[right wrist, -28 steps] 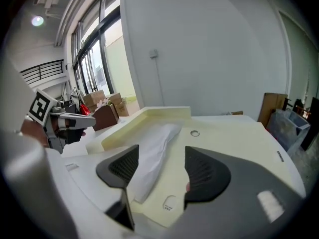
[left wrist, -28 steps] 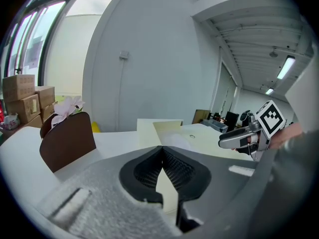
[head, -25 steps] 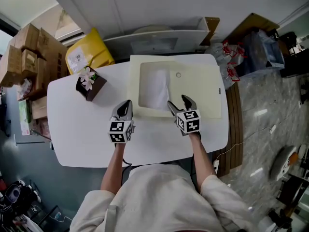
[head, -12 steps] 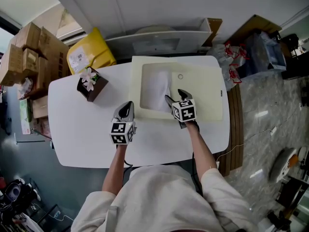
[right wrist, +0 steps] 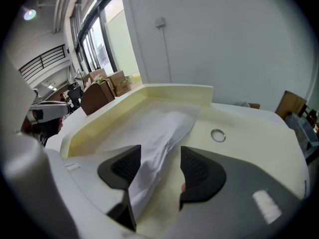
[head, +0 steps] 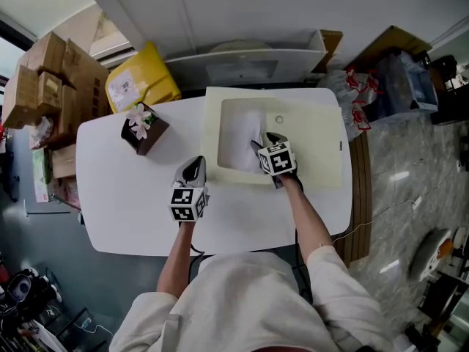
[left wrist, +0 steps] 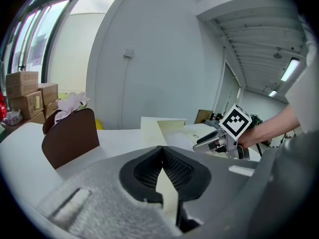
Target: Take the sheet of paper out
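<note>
A crumpled white sheet of paper [head: 240, 136] lies in the basin of a cream sink-shaped tray [head: 322, 152] at the back of the white table [head: 124, 196]. My right gripper [head: 264, 146] reaches down into the basin at the sheet's right edge. In the right gripper view its jaws are closing, with the paper's [right wrist: 159, 138] raised fold between the right gripper's [right wrist: 159, 169] pads; a gap still shows on the right side. My left gripper [head: 193, 169] rests over the table left of the tray, and its [left wrist: 162, 156] jaws meet at the tips with nothing held.
A brown box with a pink flower [head: 142, 129] stands at the table's back left. Behind the table are a yellow package [head: 141, 83], stacked cardboard boxes [head: 44, 79] and a white tub [head: 242, 59]. A round drain hole [head: 279, 120] sits in the tray.
My right gripper has moved forward and down from the tray's near rim into the basin, onto the paper's edge, and its jaws have narrowed a little. The left gripper stayed still.
</note>
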Motion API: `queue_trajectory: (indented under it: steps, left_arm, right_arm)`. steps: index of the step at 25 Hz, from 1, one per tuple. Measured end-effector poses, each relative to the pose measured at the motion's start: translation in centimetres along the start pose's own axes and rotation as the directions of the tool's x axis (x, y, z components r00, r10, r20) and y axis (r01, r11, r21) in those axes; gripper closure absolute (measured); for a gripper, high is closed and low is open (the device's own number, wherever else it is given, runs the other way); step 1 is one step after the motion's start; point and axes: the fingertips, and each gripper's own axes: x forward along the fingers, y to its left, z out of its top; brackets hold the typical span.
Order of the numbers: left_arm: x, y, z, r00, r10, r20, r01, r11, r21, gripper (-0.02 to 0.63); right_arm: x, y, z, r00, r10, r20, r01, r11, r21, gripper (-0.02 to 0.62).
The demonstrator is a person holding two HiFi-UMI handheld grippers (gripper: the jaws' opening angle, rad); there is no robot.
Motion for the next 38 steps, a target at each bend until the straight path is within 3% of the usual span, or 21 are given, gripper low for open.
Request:
queue_trajectory:
  steps: [5,8,19,26,38]
  left_arm:
    - [-0.1,0.4,0.0,1.0,0.006,-0.001,-0.006,1.0,-0.002,0.603]
    - [-0.1,0.7,-0.2,1.0,0.012,-0.002,-0.012,1.0,-0.001,0.602]
    - [-0.2,0.9,-0.2,1.0,0.004,-0.006,-0.004,1.0,-0.009,0.603]
    - [-0.5,1.0,0.1,1.0,0.006,0.0,-0.006,1.0,-0.003,0.603]
    - [0.3,-1.7,0.6,0.999,-0.04,0.003,0.04,0.999,0.03,0.603]
  right_arm:
    - [0.9,-0.5,0.2,0.999,-0.023,-0.028,0.023,1.0,-0.006,0.375]
    - [0.8,-1.1,0.2,0.998,-0.062,-0.031,0.061,0.998,-0.009,0.436]
    - [0.9,-2.1,0.2,0.99,-0.141,-0.028,0.141,0.99,-0.027,0.568]
    - [-0.2,-2.6,-0.1,0.987,-0.159,-0.023,0.159,0.987,-0.024,0.583]
    - [-4.2,-8.3,-4.0,0.965,-0.261,-0.033,0.261,0.965,0.009,0.586]
